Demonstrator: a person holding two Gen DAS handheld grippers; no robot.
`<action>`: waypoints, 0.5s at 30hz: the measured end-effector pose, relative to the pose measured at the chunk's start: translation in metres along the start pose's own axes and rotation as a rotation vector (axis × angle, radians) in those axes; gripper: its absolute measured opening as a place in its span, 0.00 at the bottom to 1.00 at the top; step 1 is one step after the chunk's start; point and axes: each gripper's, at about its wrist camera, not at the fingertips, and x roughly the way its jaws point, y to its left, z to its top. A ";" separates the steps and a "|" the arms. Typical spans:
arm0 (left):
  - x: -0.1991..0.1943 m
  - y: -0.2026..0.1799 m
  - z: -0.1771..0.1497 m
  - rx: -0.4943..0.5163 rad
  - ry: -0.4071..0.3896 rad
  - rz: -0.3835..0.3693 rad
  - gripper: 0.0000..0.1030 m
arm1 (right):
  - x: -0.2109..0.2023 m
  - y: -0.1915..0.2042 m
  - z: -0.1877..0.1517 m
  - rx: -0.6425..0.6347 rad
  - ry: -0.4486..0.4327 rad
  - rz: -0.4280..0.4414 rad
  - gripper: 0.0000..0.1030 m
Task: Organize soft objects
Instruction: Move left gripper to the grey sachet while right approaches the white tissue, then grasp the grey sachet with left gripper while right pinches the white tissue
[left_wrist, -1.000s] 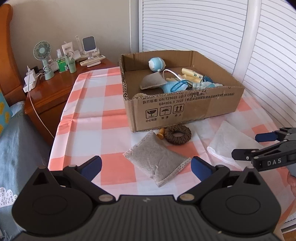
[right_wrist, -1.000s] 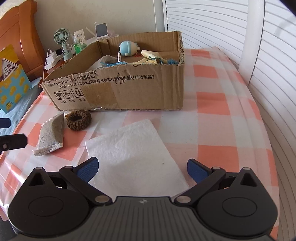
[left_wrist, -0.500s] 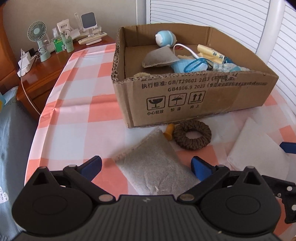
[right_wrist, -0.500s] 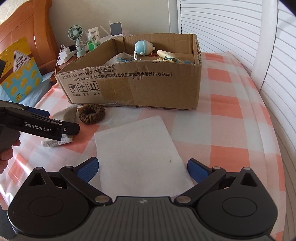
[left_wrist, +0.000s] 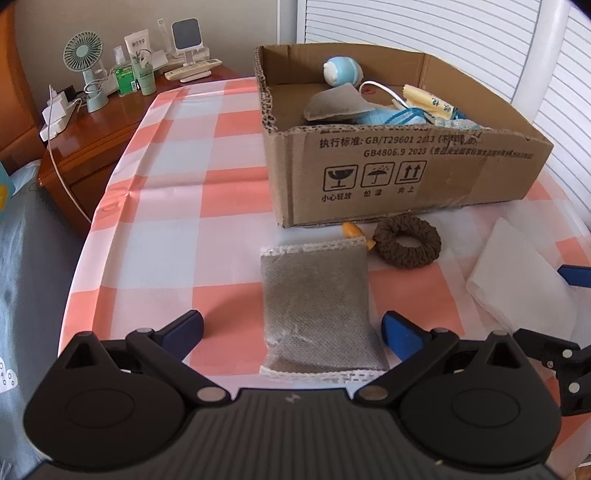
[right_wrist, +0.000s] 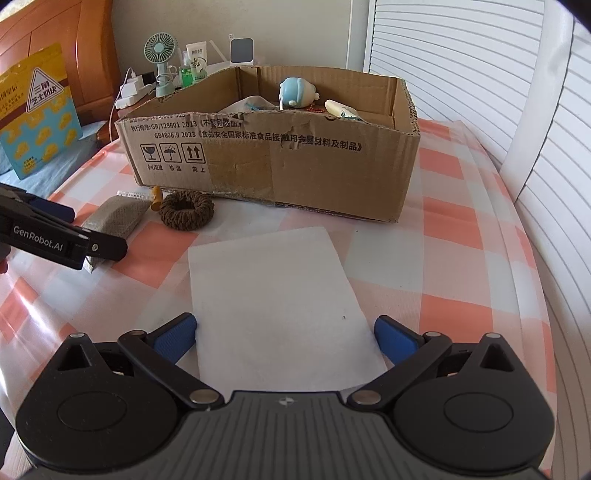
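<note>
Hovering with fingers wide apart over two soft things: left gripper (left_wrist: 291, 326) around the near end of the grey mesh pouch (left_wrist: 317, 302), right gripper (right_wrist: 285, 334) around the near edge of the white sheet (right_wrist: 275, 295), nothing clamped. Both lying flat on the checked surface (left_wrist: 184, 221), in front of the cardboard box (left_wrist: 399, 162). Risks, as judgement: pinching only the thin sheet's edge and tearing it; dragging the slippery cloth cover; knocking the brown braided ring (left_wrist: 406, 240) just beside the pouch's far right corner.
</note>
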 end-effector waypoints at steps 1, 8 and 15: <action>0.001 -0.002 0.001 0.000 -0.002 0.000 0.98 | 0.000 0.000 0.000 -0.002 -0.001 0.000 1.00; -0.002 -0.017 0.003 0.019 -0.033 -0.026 0.74 | -0.001 0.001 -0.002 -0.009 -0.006 0.001 1.00; -0.007 -0.023 0.002 0.058 -0.056 -0.050 0.59 | -0.001 0.003 0.000 -0.036 0.005 0.014 1.00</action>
